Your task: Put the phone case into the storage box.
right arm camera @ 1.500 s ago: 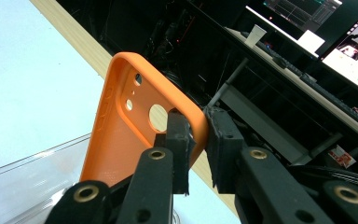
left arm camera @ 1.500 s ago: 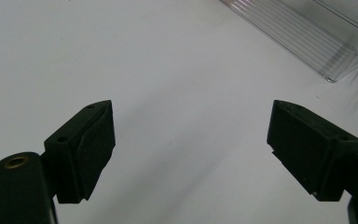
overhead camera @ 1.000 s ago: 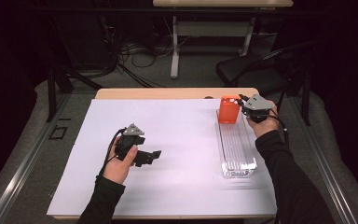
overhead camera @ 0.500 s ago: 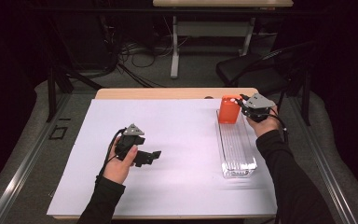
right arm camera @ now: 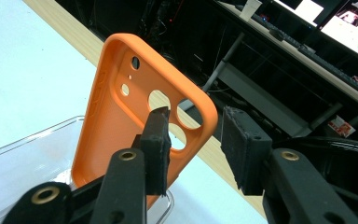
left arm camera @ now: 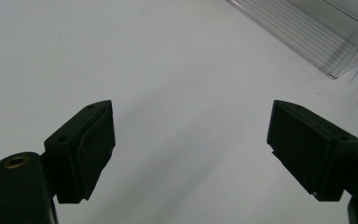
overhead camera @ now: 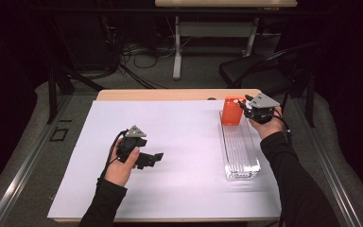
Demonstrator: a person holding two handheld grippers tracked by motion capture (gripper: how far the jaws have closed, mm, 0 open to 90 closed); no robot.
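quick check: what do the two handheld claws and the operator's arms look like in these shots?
Both claws are black. The left claw and right claw each carry a grey three-cornered plate on top and trail a black cable. Jaws are black bars with brass-coloured pivot rivets, ending in blocky black pads with a rough foam-like surface. The person wears black long sleeves on both arms.

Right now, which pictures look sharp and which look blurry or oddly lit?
High view: the white table cover is brightly lit, the room behind nearly black. Left gripper view: the cover looks grey-white with soft shadows under the left gripper, and the clear tray is crisp. Right gripper view: the orange phone case is sharp, while the near black pads look slightly soft.
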